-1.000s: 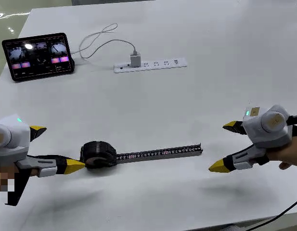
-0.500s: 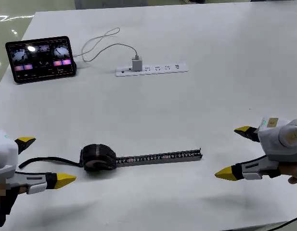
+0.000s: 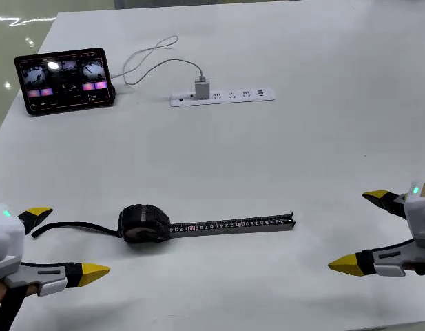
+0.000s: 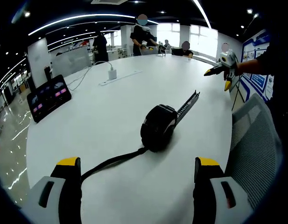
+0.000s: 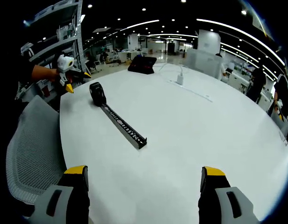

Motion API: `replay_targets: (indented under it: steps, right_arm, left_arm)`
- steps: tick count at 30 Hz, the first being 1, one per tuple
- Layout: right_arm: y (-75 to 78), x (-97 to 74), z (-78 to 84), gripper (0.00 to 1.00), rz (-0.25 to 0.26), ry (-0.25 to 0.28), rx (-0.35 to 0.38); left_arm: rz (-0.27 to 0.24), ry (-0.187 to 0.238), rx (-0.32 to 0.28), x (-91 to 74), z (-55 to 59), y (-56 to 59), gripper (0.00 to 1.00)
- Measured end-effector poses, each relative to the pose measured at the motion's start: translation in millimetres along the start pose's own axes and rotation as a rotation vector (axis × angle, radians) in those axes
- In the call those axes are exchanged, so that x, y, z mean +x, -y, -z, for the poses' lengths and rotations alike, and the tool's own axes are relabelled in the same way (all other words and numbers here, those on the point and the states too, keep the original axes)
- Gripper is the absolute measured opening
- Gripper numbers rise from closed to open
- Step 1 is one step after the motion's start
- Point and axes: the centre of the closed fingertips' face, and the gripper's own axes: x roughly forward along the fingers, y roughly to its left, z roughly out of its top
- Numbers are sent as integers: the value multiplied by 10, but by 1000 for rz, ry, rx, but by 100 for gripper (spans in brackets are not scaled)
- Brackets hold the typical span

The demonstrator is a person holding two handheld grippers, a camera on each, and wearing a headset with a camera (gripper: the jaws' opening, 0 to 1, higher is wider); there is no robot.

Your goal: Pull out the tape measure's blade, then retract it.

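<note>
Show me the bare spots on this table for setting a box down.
Widest bare stretch of table: between power strip and the tape's blade, out to the right edge. Also free: from blade tip to right tool. Crowded: back left by tablet; front left by tape case, strap, left tool.

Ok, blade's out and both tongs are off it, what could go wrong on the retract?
Nothing holds the tape measure case: left tongs and right tongs are open, apart from it, so it may skid when the blade retracts. The loose wrist strap trails toward the left tongs and could snag them.
</note>
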Motion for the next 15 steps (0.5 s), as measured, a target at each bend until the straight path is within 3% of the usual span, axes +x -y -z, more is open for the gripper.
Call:
replay_targets:
  steps: [2,15]
  right_arm:
    - [15,-16,11,99,11,5,-1]
    - [-6,-142,116,99,11,15,17]
  left_arm:
    - [9,17,-12,-15,-7,16,99]
    - [-8,5,-6,-117,122,-4,99]
